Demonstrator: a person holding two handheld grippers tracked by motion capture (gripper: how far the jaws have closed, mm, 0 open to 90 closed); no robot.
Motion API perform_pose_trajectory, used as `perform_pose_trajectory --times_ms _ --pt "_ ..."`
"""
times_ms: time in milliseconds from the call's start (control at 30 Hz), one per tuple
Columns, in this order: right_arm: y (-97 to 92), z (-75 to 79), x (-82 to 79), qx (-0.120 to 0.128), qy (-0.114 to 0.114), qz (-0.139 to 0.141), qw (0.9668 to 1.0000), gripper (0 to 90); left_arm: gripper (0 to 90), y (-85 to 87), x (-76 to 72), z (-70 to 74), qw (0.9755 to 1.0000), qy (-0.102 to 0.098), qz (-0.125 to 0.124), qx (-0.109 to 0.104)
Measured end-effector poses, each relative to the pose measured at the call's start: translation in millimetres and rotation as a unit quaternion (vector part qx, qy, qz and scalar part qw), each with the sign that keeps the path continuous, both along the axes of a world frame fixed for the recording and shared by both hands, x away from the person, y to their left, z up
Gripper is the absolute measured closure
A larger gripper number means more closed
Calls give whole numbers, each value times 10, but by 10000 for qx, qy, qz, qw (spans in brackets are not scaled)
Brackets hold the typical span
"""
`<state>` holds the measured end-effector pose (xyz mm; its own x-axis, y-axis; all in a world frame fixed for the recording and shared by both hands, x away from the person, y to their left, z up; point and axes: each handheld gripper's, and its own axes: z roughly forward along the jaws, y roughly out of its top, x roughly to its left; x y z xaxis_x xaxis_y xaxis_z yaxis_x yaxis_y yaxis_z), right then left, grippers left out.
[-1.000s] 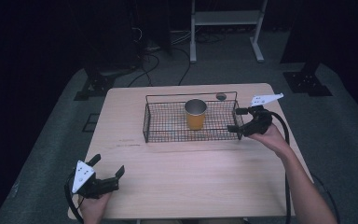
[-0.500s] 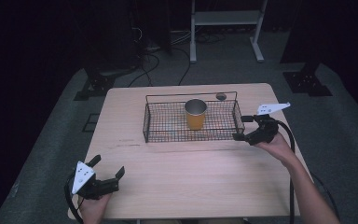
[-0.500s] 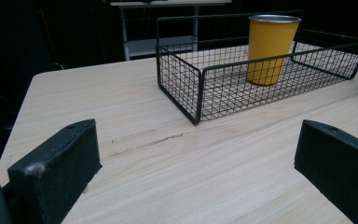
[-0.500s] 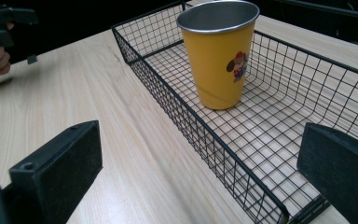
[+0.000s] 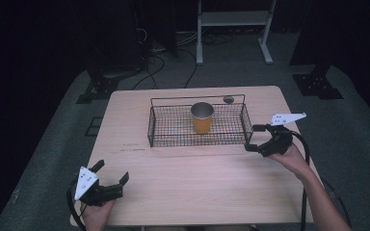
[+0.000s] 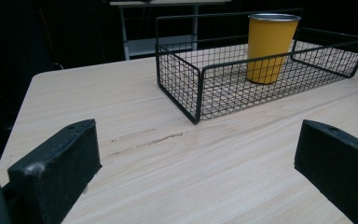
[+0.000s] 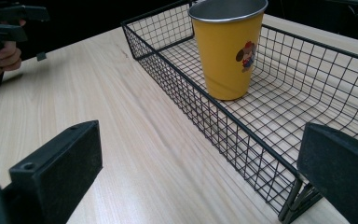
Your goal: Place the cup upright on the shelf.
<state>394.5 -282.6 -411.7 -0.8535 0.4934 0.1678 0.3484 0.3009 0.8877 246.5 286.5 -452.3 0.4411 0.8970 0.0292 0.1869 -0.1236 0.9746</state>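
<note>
Light wood table [image 5: 192, 178] w/ black wire basket [image 5: 173, 129] on it, small round thing [image 5: 228, 99] behind.

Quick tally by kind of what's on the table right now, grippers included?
Cup, yellow, standing in the basket: 1
Wire basket, black: 1
Grippers, left and right, both open: 2
Small round dark thing behind the basket: 1
Total: 5
</note>
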Motion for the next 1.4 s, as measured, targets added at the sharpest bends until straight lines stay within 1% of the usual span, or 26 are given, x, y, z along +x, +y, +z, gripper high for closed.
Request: perform_pose_trajectory --times_ms 167,300,500,633,667,867,967,1167,1400 --pt "-40 -27 -56 53 -44 -34 10000 0 0 13 -5 0 10000 5 12 10" --pt "-67 -72 -94 61 5 -57 10000 0 0 11 -9 1 10000 3 12 11" --pt "-100 -115 -142 111 4 -79 9999 0 0 9 -13 -1 10000 6 14 17" --pt "-121 -142 -170 92 53 -77 9999 0 0 7 -14 0 10000 13 14 21" --pt "-134 -153 -197 120 16 -102 9999 0 0 4 -15 0 10000 9 12 28" --pt "-177 -191 -270 115 34 -129 9998 0 0 -6 -11 -2 10000 24 -2 38" --pt "-200 -205 -311 138 0 -149 9998 0 0 -8 -9 -3 10000 25 -9 40" --pt "-232 -235 -360 120 -15 -187 9998 0 0 -8 -10 -3 10000 27 1 47" --pt "-262 -281 -419 175 -32 -210 9996 0 0 -5 -19 0 10000 22 13 53"
